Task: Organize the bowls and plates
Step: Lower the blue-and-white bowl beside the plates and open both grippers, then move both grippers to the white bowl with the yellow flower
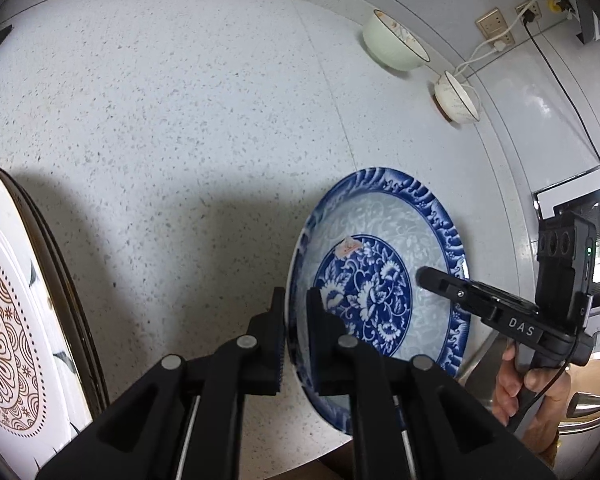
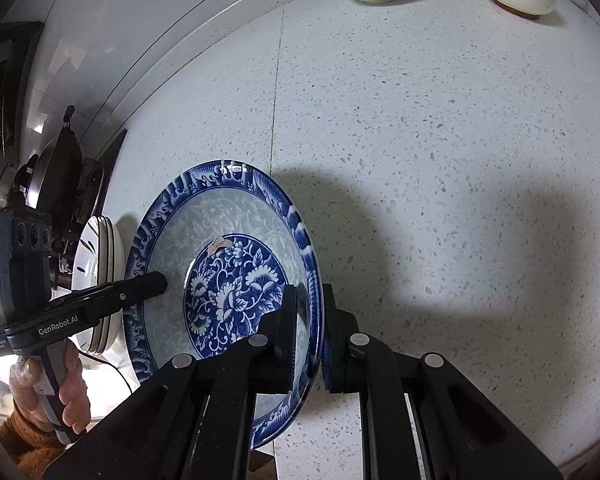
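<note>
A round blue-and-white porcelain plate with a floral centre and wave-patterned rim [image 1: 384, 280] sits on the speckled pale stone table [image 1: 180, 120], gripped at opposite edges by both claws. In the left wrist view the left claw [image 1: 296, 312] is closed down onto the plate's left rim, one finger outside and one inside; the right claw [image 1: 424, 278] shows only from the side here, its tip reaching over the plate's right rim, held by a hand [image 1: 528, 392]. The right wrist view gives that grip plainly: the right claw [image 2: 310, 316] is pinched on the plate's right rim, while the left claw [image 2: 156, 282] appears side-on. Only the left view shows the decoration of the white plate with a brown mandala pattern [image 1: 8, 340], cut off at the frame's edge; the right view shows it edge-on as a stack. A pale green ribbed bowl [image 1: 394, 46] and a white bowl with a dark rim [image 1: 456, 98] stand well apart near the wall; the right view crops their tops. A small torn sticker [image 1: 350, 246] on the plate is unreadable.
</note>
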The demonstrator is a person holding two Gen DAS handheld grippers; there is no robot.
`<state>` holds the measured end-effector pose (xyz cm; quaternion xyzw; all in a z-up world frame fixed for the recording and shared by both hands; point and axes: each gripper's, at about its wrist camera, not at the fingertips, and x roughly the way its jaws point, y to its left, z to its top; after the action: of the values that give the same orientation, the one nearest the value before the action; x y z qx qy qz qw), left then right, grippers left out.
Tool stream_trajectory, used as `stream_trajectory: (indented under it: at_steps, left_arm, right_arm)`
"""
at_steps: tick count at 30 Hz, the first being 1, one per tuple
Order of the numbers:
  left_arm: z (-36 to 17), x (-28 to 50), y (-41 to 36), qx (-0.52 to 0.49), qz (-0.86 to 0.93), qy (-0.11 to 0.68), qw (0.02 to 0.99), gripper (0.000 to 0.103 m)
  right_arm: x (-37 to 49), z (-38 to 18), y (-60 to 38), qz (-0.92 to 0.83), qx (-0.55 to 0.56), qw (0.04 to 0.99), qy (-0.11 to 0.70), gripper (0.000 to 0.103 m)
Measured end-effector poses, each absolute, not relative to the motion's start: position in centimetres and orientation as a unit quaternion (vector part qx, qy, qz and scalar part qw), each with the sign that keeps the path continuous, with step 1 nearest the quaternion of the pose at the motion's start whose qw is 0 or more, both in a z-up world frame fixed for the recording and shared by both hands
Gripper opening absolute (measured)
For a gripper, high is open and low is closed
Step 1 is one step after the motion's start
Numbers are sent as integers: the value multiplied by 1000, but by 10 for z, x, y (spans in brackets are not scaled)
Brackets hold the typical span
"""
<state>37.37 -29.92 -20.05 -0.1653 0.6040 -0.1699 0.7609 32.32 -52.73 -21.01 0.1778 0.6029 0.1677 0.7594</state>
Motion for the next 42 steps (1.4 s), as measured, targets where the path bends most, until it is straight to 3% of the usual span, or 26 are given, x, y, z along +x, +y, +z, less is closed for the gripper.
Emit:
stream_trajectory:
  at_steps: [5, 11, 17, 19, 21, 24, 36, 42]
  left_arm:
    - [-193, 370, -295, -166, -168, 584, 776, 23]
    - [-179, 365, -293, -150, -164, 558, 800, 25]
    - [-159, 356, -290, -124, -160, 506, 838, 28]
    - [-151, 353, -288, -115, -155, 486, 852, 37]
    - [-145, 352, -286, -119, -158, 469, 861, 54]
    - [-135, 348, -286, -112, -163, 439, 877, 65]
    - [-116, 341, -279, -138, -208, 382, 890, 70]
    - [-102, 376, -288, -145, -228, 383, 883, 70]
  right_arm:
    - [317, -195, -531, 160, 164, 786, 574, 11]
    - [302, -176, -535, 165, 146, 822, 525, 25]
    - [287, -155, -535, 172, 121, 862, 461, 56]
    - [283, -149, -533, 173, 119, 871, 444, 68]
    - [280, -143, -532, 172, 121, 881, 425, 79]
    - [275, -133, -527, 168, 112, 897, 394, 102]
    - [277, -125, -517, 150, 94, 915, 363, 102]
    - [295, -128, -535, 130, 96, 917, 364, 102]
